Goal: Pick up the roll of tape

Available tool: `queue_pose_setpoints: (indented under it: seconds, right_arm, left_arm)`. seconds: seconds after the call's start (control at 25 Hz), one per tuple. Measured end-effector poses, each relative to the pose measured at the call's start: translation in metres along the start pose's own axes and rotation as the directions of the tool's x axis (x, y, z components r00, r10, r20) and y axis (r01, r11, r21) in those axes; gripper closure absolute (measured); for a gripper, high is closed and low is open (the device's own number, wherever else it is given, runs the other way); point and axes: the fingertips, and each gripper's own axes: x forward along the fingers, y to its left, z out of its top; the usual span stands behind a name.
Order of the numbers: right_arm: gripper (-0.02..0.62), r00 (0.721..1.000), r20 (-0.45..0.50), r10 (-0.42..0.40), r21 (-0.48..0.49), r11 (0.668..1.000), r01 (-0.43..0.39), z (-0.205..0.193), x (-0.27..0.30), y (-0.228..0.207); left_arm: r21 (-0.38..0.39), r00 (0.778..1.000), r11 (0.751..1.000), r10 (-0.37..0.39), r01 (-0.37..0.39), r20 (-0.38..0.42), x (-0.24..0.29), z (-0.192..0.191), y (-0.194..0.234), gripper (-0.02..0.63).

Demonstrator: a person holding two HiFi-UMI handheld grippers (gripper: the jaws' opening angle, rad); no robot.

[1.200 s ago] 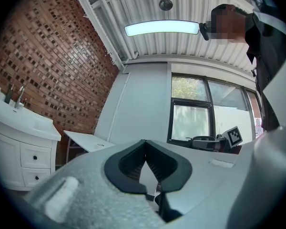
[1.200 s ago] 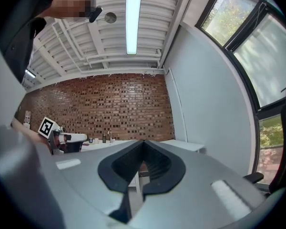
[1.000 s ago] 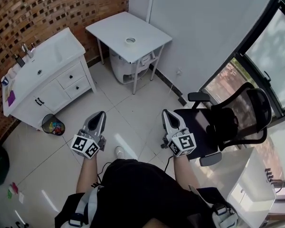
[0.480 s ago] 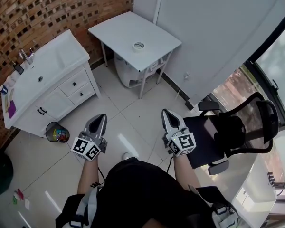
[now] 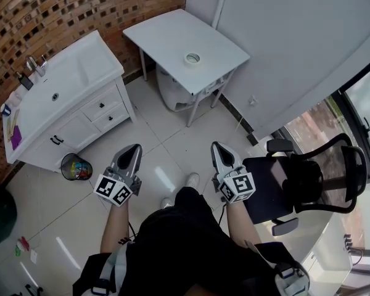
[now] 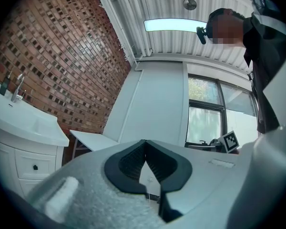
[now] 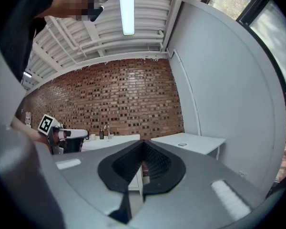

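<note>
Plainly, the left gripper [image 5: 132, 152] and right gripper [image 5: 221, 153] hang level over the tiled floor [image 5: 172, 137], each with its fingers pressed together on nothing. The roll of tape [image 5: 192, 58] lies well ahead, near the middle of the white surface [image 5: 163, 36].

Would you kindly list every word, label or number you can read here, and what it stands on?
None is readable.
The left gripper and right gripper bear only square black-and-white marker patterns, no letters.
Any print on the small bottle on the vanity is too small to read.
</note>
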Motion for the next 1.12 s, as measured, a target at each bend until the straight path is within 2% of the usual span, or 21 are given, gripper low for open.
queue_pose_setpoints:
  seconds: [0.2, 0.32, 0.68, 0.84, 1.12]
  right_arm:
    - [0.591, 1.000, -0.006, 0.019, 0.019, 1.000, -0.019, -0.004, 0.037, -0.023]
    - [0.591, 0.999, 0.007, 0.037, 0.009, 0.999, -0.037, 0.005, 0.069, -0.041]
    - [0.591, 0.997, 0.049, 0.067, -0.014, 0.998, -0.066, 0.036, 0.154, -0.116]
    - [0.591, 0.996, 0.033, 0.087, -0.071, 0.994, -0.085, 0.036, 0.178, -0.136]
    - [0.591, 0.997, 0.034, 0.076, -0.027, 0.997, -0.075, 0.040, 0.203, -0.186]
  left_arm:
    - [0.005, 0.999, 1.000, 0.030, -0.030, -0.013, 0.022, -0.002, 0.022, 0.604]
    - [0.021, 0.999, 0.999, 0.050, -0.050, 0.010, 0.042, 0.002, 0.046, 0.604]
    - [0.055, 0.998, 0.996, 0.064, -0.065, 0.019, 0.136, 0.024, 0.076, 0.604]
    - [0.040, 0.995, 0.995, 0.092, -0.093, 0.029, 0.168, 0.023, 0.095, 0.604]
    - [0.048, 0.996, 0.995, 0.081, -0.083, 0.038, 0.221, 0.021, 0.097, 0.604]
